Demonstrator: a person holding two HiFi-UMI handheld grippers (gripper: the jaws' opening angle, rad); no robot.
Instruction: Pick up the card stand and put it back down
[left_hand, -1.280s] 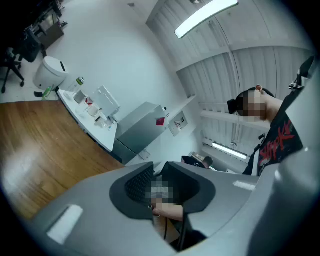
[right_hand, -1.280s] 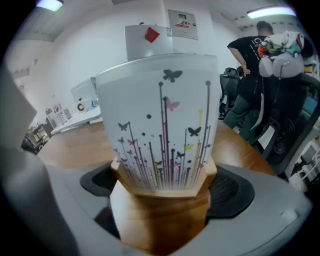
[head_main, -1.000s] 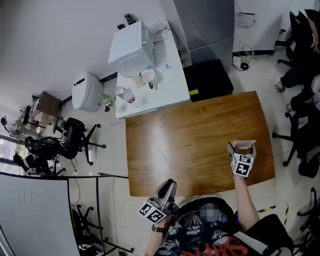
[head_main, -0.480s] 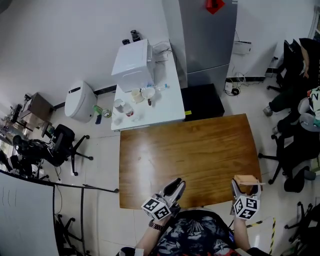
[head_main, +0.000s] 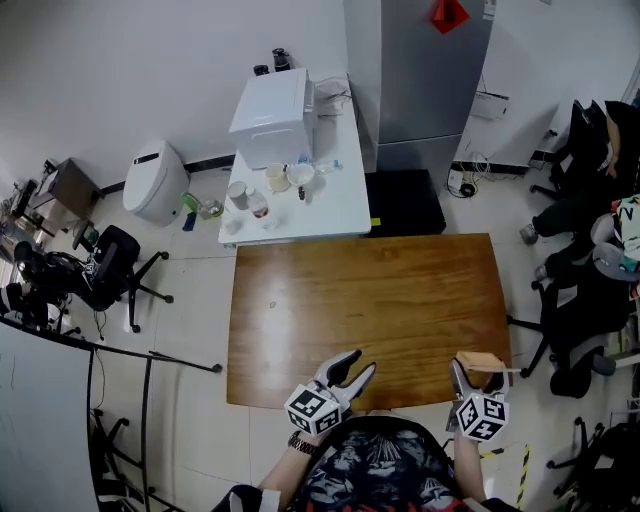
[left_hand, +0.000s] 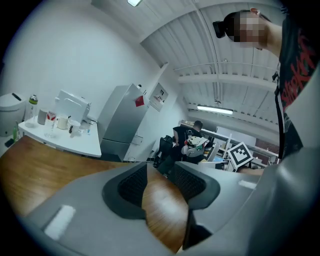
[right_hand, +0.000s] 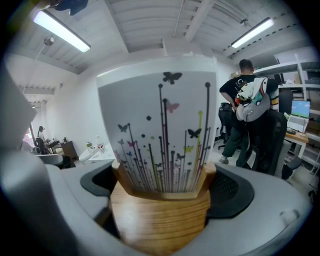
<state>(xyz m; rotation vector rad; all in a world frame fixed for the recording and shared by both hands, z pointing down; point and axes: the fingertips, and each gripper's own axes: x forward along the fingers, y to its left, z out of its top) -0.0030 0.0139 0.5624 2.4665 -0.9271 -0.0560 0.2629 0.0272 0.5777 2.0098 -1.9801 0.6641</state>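
The card stand (right_hand: 160, 215) is a round wooden block with a white card (right_hand: 159, 130) printed with butterflies and stems standing in its slot. My right gripper (right_hand: 161, 192) is shut on the wooden block, one jaw on each side. In the head view the right gripper (head_main: 479, 378) holds the card stand (head_main: 481, 361) over the near right corner of the brown wooden table (head_main: 365, 300). My left gripper (head_main: 351, 370) is open and holds nothing, at the table's near edge. In the left gripper view the left gripper (left_hand: 159, 181) shows only table top between its pads.
A white side table (head_main: 330, 190) with a white appliance (head_main: 272, 115), cups and bottles stands beyond the wooden table. A grey cabinet (head_main: 425, 70) is behind it. Office chairs (head_main: 580, 300) and a seated person (head_main: 600, 150) are at the right; another chair (head_main: 105, 265) is at the left.
The head view has shifted, so the table sits higher and more central. Both grippers now lie nearer its front edge. The right gripper still holds the card stand; the left is more open.
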